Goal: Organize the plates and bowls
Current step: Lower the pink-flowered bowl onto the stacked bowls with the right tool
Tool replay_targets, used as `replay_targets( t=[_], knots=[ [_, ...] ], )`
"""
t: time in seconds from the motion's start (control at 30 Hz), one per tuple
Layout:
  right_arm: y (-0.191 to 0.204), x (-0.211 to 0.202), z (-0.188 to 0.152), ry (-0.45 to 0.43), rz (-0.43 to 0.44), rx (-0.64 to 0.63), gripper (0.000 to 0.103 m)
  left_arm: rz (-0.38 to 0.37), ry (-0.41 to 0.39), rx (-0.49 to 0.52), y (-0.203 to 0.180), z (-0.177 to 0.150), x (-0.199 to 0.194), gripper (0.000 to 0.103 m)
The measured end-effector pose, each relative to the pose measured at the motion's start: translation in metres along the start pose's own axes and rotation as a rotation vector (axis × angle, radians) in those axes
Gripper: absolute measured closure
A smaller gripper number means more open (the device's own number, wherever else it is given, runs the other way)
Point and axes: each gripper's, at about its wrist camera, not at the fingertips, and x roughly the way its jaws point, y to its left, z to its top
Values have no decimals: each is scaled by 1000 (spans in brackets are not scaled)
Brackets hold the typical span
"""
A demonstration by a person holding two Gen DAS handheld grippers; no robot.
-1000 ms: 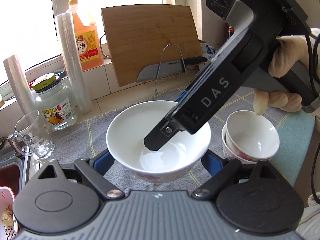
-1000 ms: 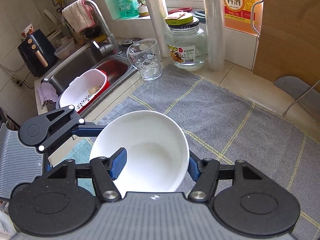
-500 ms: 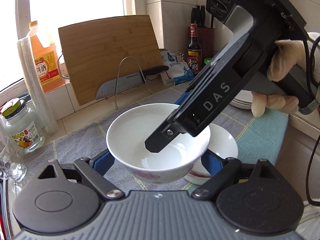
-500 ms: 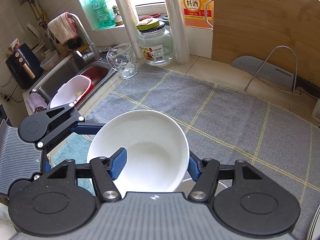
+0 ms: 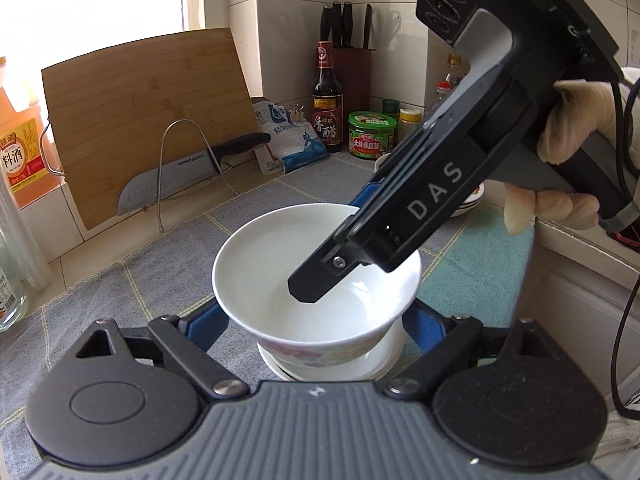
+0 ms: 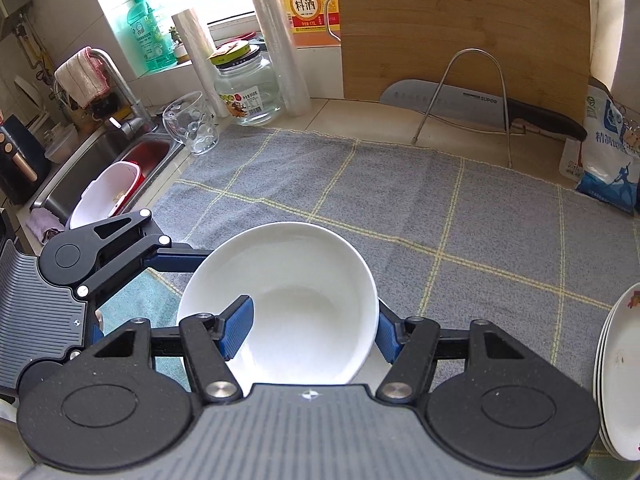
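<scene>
On the grey checked mat [image 6: 420, 208], going left to right: the left gripper [image 5: 316, 322] has its blue fingers [image 5: 208, 322] spread either side of the white bowl [image 5: 280, 264], not pinching it. That bowl sits nested in another bowl [image 5: 384, 354] beneath. The right gripper [image 6: 314, 330] is clamped on the bowl's rim, one finger [image 6: 236, 328] inside, the other outside. Further right, a stack of plates [image 6: 620, 376] lies at the mat's edge.
</scene>
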Motion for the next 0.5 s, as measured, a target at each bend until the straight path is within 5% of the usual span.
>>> replay_targets(
  t=[0.5],
  knots=[
    [-12,14,-12,32,-19,13,34,-21,53,-18,-8,-8,21,10]
  ],
)
